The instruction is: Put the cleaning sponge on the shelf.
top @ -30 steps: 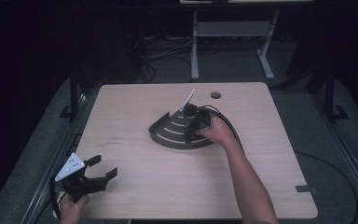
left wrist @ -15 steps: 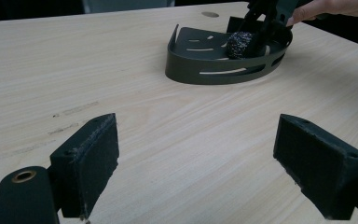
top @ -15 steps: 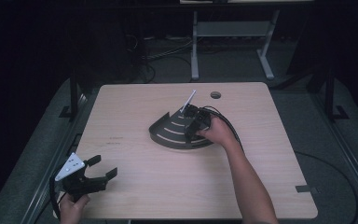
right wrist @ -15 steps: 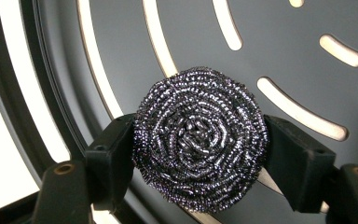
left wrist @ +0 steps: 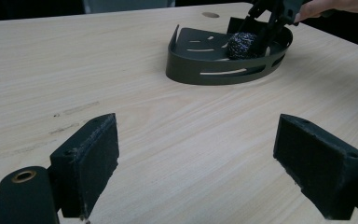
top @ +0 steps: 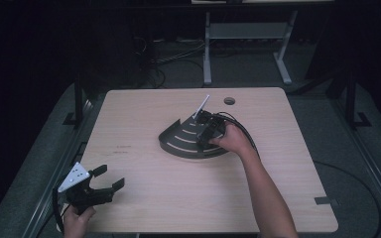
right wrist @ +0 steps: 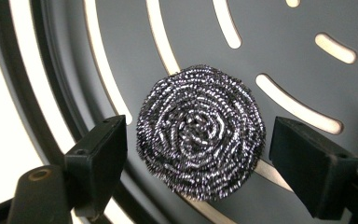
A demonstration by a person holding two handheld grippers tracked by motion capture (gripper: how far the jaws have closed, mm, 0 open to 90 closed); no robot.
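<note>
Steel wool scourer (right wrist: pixel 200 132) lies on the slotted floor of the dark fan-shaped tray (top: pixel 181 144), which sits near the middle of the wooden table (top: pixel 178 198). Whether it is being set down or picked up cannot be told. In the right gripper view the pads stand either side of the scourer with a gap on each side, so nothing is gripped at this moment.

Right gripper (top: pixel 207 133): jaws spread, reaching down into the tray from its right edge, the forearm crossing the table from the near right.

Left gripper (top: pixel 95 188): jaws wide apart and holding nothing, resting at the near left corner of the table, well apart from the tray and pointed toward it.
</note>
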